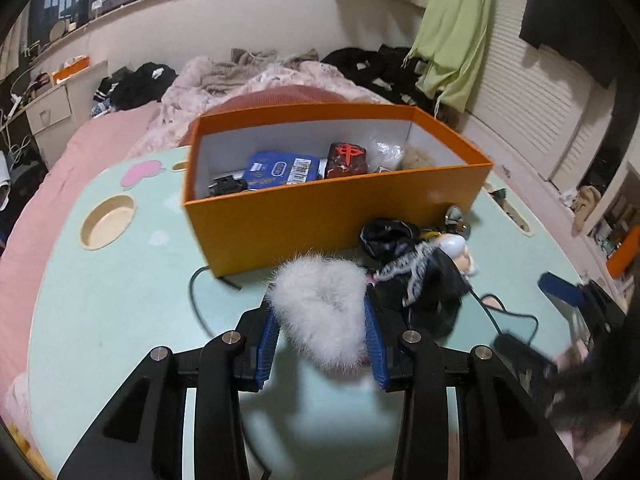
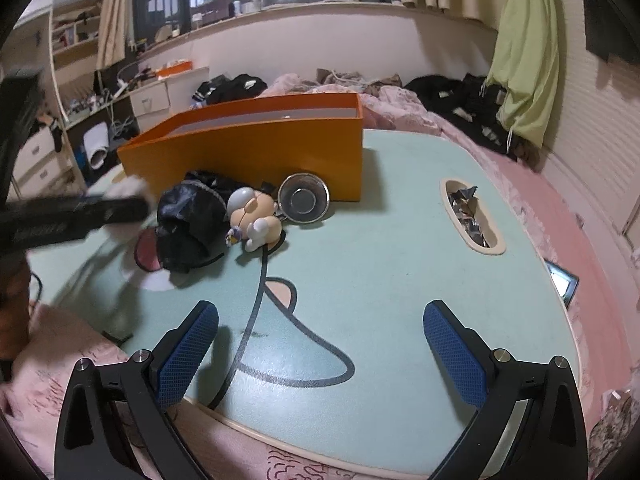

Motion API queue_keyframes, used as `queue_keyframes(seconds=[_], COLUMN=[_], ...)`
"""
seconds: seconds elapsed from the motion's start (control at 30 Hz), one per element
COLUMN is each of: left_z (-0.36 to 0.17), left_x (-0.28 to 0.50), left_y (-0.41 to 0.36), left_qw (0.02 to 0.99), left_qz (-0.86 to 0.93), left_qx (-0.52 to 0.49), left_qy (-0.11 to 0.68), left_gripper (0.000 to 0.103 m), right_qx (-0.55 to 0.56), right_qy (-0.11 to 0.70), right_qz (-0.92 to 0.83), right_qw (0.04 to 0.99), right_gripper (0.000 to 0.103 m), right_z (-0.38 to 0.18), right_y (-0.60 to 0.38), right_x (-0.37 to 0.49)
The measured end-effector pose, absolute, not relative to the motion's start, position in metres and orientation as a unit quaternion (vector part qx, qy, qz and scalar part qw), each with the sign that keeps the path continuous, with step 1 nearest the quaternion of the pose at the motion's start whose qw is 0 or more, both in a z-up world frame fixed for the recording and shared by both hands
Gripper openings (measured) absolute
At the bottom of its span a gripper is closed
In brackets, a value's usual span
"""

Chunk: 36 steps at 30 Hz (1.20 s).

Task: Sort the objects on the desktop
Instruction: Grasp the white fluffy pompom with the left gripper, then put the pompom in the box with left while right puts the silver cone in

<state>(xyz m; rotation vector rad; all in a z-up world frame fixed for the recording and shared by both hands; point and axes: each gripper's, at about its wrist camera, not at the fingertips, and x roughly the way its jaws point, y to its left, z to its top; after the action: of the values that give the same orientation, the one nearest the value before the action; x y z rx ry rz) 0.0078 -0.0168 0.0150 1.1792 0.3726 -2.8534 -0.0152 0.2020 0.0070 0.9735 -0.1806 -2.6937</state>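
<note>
My left gripper (image 1: 320, 320) is shut on a white fluffy pom-pom (image 1: 316, 300), held a little above the mint-green lap table (image 1: 120, 300) in front of the orange box (image 1: 320, 216). Inside the box lie a blue tin (image 1: 282, 170), a dark red block (image 1: 347, 160), a small black item (image 1: 226, 185) and a clear bag (image 1: 386, 152). Beside the box sit a black cloth pile (image 2: 188, 216), a small doll figure (image 2: 254, 216) and a round metal dish (image 2: 304, 200). My right gripper (image 2: 320, 312) stands open over the table's near edge with nothing between its fingers.
The table rests on a pink bed. It has a round cup hole (image 1: 107, 222) at the left and a slot (image 2: 472, 216) with foil wrappers at the right. A black cable (image 1: 196, 288) lies near the box. Clothes and bedding pile up behind.
</note>
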Motion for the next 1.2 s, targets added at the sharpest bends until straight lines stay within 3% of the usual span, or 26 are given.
queue_keyframes(seconds=[0.17, 0.47, 0.63, 0.7, 0.97, 1.2], left_z=[0.013, 0.008, 0.008, 0.008, 0.01, 0.027], left_x=[0.022, 0.016, 0.016, 0.016, 0.019, 0.026], left_y=[-0.022, -0.016, -0.015, -0.014, -0.017, -0.025], left_qw=[0.014, 0.01, 0.01, 0.01, 0.011, 0.003], left_qz=[-0.918, -0.916, -0.916, -0.916, -0.919, -0.925], left_qx=[0.374, 0.38, 0.381, 0.381, 0.371, 0.351], left_qy=[0.134, 0.125, 0.126, 0.126, 0.133, 0.142], left_gripper=[0.04, 0.04, 0.04, 0.04, 0.04, 0.04], right_qx=[0.34, 0.388, 0.418, 0.419, 0.394, 0.32], right_qy=[-0.139, -0.213, -0.223, -0.22, -0.236, -0.215], right_qz=[-0.918, -0.883, -0.866, -0.867, -0.872, -0.906], right_qw=[0.149, 0.159, 0.163, 0.16, 0.172, 0.175], right_gripper=[0.1, 0.078, 0.034, 0.027, 0.027, 0.027], right_z=[0.032, 0.04, 0.024, 0.022, 0.024, 0.063], right_y=[0.22, 0.22, 0.218, 0.221, 0.228, 0.231], right_x=[-0.042, -0.114, -0.129, -0.127, -0.108, -0.076])
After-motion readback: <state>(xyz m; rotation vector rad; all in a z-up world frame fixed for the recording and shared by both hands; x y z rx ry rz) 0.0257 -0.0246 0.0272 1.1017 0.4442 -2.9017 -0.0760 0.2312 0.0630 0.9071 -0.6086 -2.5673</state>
